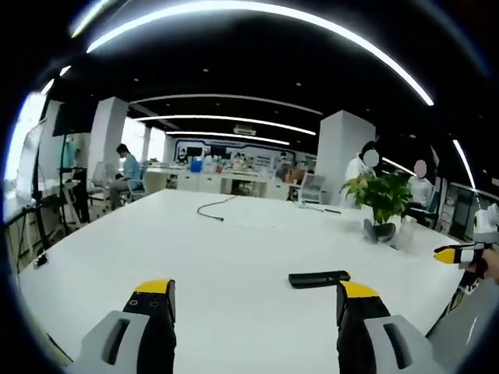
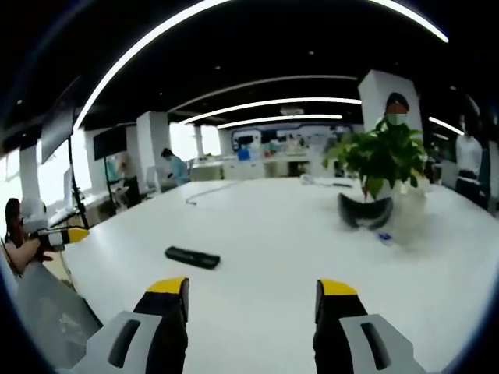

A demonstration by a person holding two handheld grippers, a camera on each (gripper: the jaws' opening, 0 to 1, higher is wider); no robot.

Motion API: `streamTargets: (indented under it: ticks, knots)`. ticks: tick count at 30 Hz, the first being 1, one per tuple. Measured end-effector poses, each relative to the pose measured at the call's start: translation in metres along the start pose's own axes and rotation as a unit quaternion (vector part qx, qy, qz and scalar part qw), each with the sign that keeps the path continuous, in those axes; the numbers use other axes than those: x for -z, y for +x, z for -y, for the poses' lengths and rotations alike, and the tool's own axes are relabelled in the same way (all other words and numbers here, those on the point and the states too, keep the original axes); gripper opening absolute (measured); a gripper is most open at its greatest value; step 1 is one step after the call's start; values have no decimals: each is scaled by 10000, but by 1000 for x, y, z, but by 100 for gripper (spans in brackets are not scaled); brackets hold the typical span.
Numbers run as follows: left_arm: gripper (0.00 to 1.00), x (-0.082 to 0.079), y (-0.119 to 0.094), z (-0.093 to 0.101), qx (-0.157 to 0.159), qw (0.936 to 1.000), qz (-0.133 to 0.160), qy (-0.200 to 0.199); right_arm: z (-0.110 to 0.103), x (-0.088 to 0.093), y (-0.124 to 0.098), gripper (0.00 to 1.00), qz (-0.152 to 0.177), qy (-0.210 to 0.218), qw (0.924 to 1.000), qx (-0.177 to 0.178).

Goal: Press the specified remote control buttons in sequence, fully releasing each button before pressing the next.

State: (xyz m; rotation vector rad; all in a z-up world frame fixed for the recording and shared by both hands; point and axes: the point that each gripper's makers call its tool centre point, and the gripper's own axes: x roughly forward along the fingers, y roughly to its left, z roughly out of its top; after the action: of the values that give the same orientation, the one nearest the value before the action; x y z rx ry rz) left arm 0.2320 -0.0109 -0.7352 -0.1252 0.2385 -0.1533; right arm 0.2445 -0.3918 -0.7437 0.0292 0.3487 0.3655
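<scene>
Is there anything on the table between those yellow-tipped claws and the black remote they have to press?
Nothing visible. The remote lies flat on the bare white table, with only open tabletop between it and both the left gripper and the right gripper. The potted plant stands beyond, off to the side.

The remote control [image 1: 319, 278] is black, lying on a plain white table [image 1: 234, 257]. The left gripper [image 1: 253, 300] has black jaws with bright yellow tips (the bodies below are grey). The right gripper [image 2: 253, 300] has the same colours. At two o'clock from the remote control, a potted plant [image 1: 382, 204] has green leaves in a dark pot. A thin black cable [image 1: 216, 207] lies at eleven o'clock.
</scene>
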Motion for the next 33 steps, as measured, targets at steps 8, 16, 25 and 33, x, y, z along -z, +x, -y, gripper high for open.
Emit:
streamTargets:
  ticks: [8,16,25,33]
  knots:
    - [80,7,-1,3,63,9997,-232,4,1,2,0,63,-61,1,10000,21]
    - [79,13,2,26,563,9956,-544,508,-4,5,2,62,-159,-67,9998,-106]
    - [72,22,14,80,2108,9635,-1362,929,-1,4,0,61,-133,-25,9999,-73]
    - [71,38,41,88,2489,9467,-2025,274,2,5,0,60,-126,51,9999,-25]
